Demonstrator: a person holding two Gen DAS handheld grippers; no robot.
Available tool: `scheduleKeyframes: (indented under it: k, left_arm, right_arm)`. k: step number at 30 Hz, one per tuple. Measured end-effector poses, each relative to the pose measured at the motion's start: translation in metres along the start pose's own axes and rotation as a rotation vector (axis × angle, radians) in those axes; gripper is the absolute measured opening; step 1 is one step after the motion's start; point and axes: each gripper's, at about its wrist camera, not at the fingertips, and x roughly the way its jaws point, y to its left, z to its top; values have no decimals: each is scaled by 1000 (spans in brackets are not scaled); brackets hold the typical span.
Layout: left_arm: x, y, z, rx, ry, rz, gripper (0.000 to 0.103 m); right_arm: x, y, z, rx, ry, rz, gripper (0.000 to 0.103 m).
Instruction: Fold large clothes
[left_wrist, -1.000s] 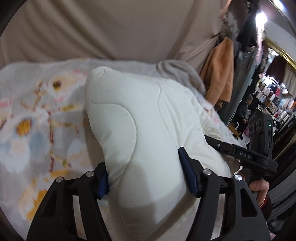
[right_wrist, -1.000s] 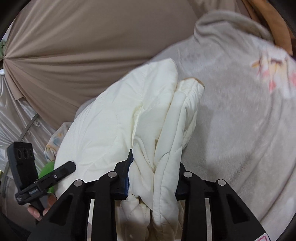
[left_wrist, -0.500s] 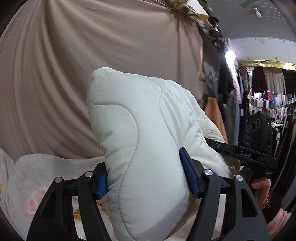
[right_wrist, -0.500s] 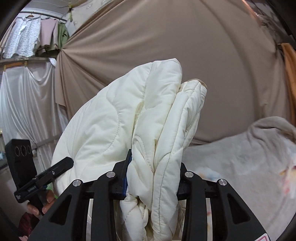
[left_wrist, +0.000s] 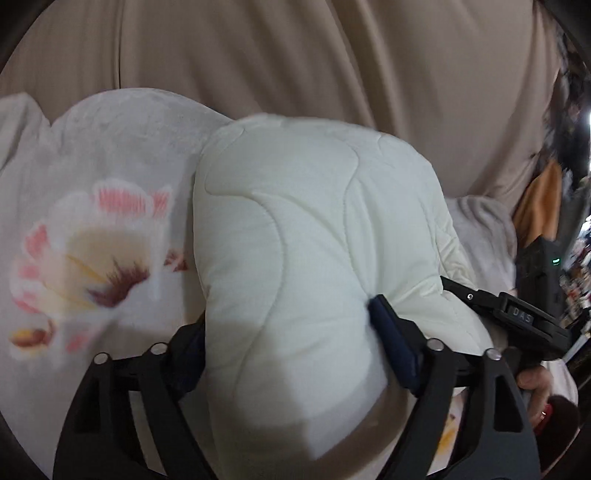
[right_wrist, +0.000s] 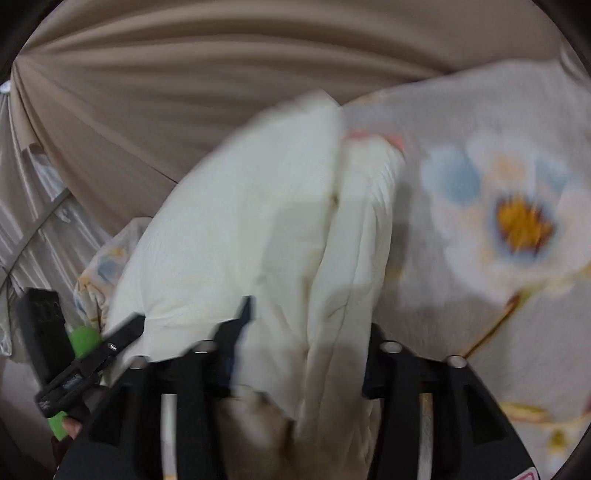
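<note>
Both hand-held grippers, left (left_wrist: 291, 343) and right (right_wrist: 306, 354), were clenched on the bunched cream quilted garment (left_wrist: 317, 236), held over the floral blanket (left_wrist: 92, 236). Judged mid-fold; laying flat and final folds remained.

beige draped cloth (left_wrist: 332, 66) fills the back wall, folds fanning toward the left. pale floral blanket (left_wrist: 92, 240) covers the surface below. silvery curtain (right_wrist: 26, 206) far left. orange garment (left_wrist: 541, 206) and one bright light (left_wrist: 588, 120) far right.
</note>
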Motion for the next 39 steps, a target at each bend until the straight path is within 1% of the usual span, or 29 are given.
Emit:
scheduleKeyframes:
  k: [1, 2, 3, 4, 7, 10, 11, 13, 15, 16, 18, 21, 24, 25, 28, 32, 36, 39]
  left_arm:
    - [-2, 1, 2, -18, 13, -12, 82]
    - [-3, 1, 7, -30, 25, -13, 82]
    - [-3, 0, 10, -28, 31, -10, 82]
    - [-7, -5, 12, -9, 28, 10, 83]
    - [-29, -24, 8, 57, -8, 111, 84]
    - [-61, -51, 7, 142, -81, 243, 95]
    - [-71, -61, 7, 164, -96, 288, 95]
    - [-82, -77, 7, 193, -92, 360, 96]
    - [-88, -86, 6, 193, -75, 410, 96]
    - [-87, -93, 5, 185, -69, 425, 96]
    - [-89, -95, 0, 167, -65, 438, 96]
    - [-90, -91, -1, 138, -57, 447, 95]
    - [-80, -84, -4, 117, -38, 453, 95]
    - [-74, -81, -5, 114, -23, 463, 95]
    - [-58, -71, -12, 108, 19, 478, 95]
    - [-44, -60, -23, 95, 48, 462, 97]
    - [-30, -55, -34, 124, 79, 456, 97]
    - [-25, -49, -41, 108, 86, 448, 98]
  right_arm:
    - [1, -7, 0, 32, 14, 30, 55]
    - [0, -9, 4, 54, 23, 45, 58]
    - [-1, -9, 7, 53, 33, 36, 61]
    - [-2, -7, 8, 39, 33, 10, 62]
    - [-27, 4, 9, 17, -12, -49, 65]
    - [-75, 29, 7, -29, -115, -129, 67]
    - [-89, 40, 3, -62, -139, -157, 65]
    - [-108, 63, -2, -144, -165, -190, 55]
    - [-112, 92, -8, -219, -160, -217, 34]
    - [-113, 106, -13, -263, -158, -235, 29]
    - [-110, 120, -21, -326, -151, -260, 14]
    - [-101, 120, -31, -378, -124, -301, 5]
    - [-87, 109, -39, -378, -88, -324, 2]
    - [-79, 103, -40, -369, -72, -341, 1]
    - [-64, 86, -44, -349, -27, -347, 0]
    - [-44, 70, -51, -339, 28, -360, 0]
    - [-31, 58, -59, -342, 51, -360, 0]
    - [-29, 53, -62, -331, 53, -348, 0]
